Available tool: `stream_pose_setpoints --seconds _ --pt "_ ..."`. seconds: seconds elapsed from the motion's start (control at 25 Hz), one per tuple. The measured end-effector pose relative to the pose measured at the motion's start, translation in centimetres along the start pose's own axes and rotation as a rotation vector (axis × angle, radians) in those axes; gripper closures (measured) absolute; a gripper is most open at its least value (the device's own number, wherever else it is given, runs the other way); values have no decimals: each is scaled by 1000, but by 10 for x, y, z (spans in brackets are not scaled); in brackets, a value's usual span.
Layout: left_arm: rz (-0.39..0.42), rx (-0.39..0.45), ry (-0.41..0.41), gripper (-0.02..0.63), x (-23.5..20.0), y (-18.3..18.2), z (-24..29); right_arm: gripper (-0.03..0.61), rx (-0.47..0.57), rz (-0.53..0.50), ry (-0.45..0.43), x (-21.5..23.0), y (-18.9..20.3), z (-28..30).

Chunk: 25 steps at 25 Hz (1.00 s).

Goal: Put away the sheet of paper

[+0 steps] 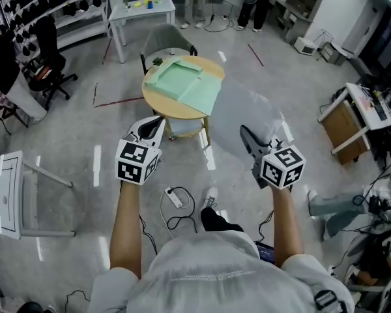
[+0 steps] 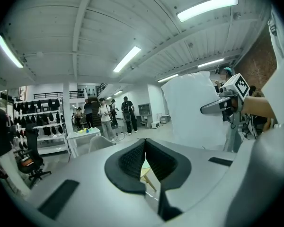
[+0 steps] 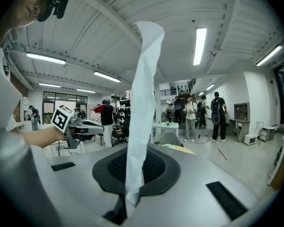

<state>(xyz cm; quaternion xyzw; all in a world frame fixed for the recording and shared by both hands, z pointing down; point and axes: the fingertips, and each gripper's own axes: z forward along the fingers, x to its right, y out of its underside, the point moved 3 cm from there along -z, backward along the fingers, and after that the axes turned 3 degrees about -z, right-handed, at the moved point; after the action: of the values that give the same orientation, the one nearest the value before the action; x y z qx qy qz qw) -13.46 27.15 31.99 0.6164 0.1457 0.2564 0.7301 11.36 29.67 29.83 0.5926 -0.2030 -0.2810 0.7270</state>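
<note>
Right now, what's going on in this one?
A person holds a gripper in each hand. The right gripper is clamped on the edge of a white sheet of paper and holds it up in the air. The left gripper is shut with nothing in it. Ahead stands a round table with what looks like a green folder lying open on it. The paper has not yet been put there.

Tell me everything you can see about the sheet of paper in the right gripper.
The sheet of paper is plain white, thin and slightly see-through, with no print visible. It stands upright in the air and bows a little, its lower end pinched between the shut jaws of the right gripper. Nothing else touches it. The round table lies just beyond.
</note>
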Motion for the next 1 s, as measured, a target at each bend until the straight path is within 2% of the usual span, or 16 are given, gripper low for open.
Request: stream_pose_setpoints --seconds 0.24,0.4,0.68,0.8,1.0 --pt "5 -30 1 594 -21 -8 86 549 8 66 -44 78 8 48" --pt "-54 -48 -32 595 -40 -17 143 549 16 141 -62 137 11 81" --pt "-121 -47 -95 594 -59 -37 236 551 12 173 -83 229 11 130" --pt "-123 -57 -102 594 -60 -43 262 549 -7 188 -90 257 15 142" --pt "-128 -70 -116 594 -66 -37 278 549 -19 203 -89 272 26 154"
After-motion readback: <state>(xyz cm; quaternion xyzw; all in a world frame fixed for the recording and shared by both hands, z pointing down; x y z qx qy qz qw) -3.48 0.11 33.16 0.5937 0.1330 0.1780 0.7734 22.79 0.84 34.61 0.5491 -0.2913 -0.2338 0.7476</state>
